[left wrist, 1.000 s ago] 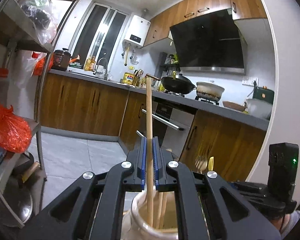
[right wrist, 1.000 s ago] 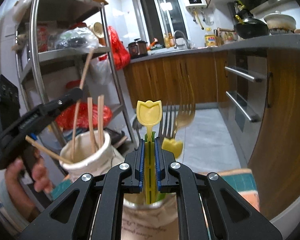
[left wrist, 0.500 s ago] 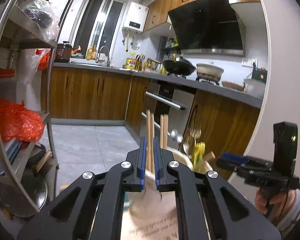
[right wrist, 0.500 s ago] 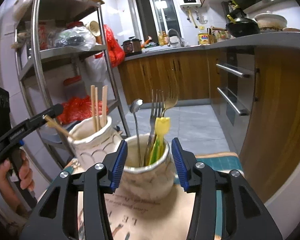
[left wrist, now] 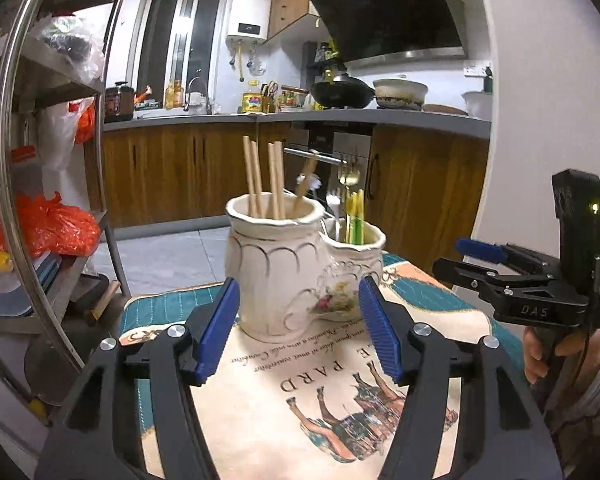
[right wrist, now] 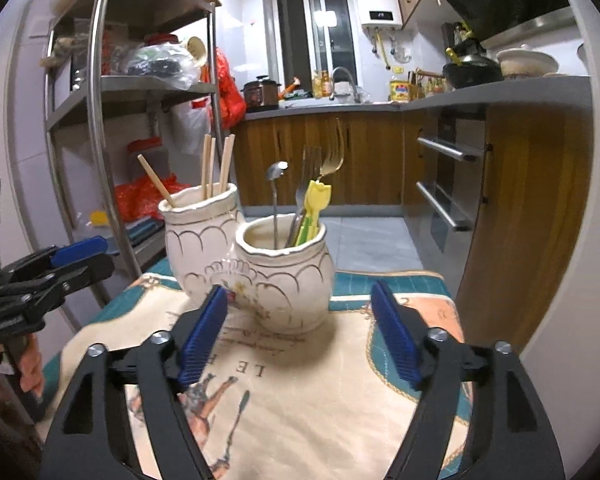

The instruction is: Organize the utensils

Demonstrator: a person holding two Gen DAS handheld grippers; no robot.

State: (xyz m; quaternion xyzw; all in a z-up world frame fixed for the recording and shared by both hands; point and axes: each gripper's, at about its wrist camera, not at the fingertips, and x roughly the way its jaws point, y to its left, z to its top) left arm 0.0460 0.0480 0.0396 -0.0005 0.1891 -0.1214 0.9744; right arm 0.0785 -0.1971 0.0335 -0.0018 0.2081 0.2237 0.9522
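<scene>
Two cream ceramic jars stand side by side on a printed cloth. The taller jar [left wrist: 274, 270] [right wrist: 198, 236] holds several wooden chopsticks [left wrist: 264, 178] [right wrist: 214, 164]. The shorter jar [left wrist: 354, 268] [right wrist: 286, 276] holds metal forks [right wrist: 320, 164], a spoon [right wrist: 276, 196] and yellow-green plastic utensils [right wrist: 314, 210] [left wrist: 356, 216]. My left gripper [left wrist: 298, 328] is open and empty, just in front of the taller jar. My right gripper [right wrist: 300, 334] is open and empty, in front of the shorter jar. Each gripper shows at the edge of the other's view.
The cloth [left wrist: 284, 408] [right wrist: 300, 400] has a horse print and teal border. A steel shelf rack [right wrist: 100, 120] [left wrist: 16, 160] with bags stands to the left. Wooden kitchen cabinets [right wrist: 340, 152], an oven [right wrist: 444, 184] and a counter lie beyond.
My left gripper let go of a chopstick into the taller jar, my right let go of the yellow utensil into the shorter jar. Both opened wide and drew back from the jars.
</scene>
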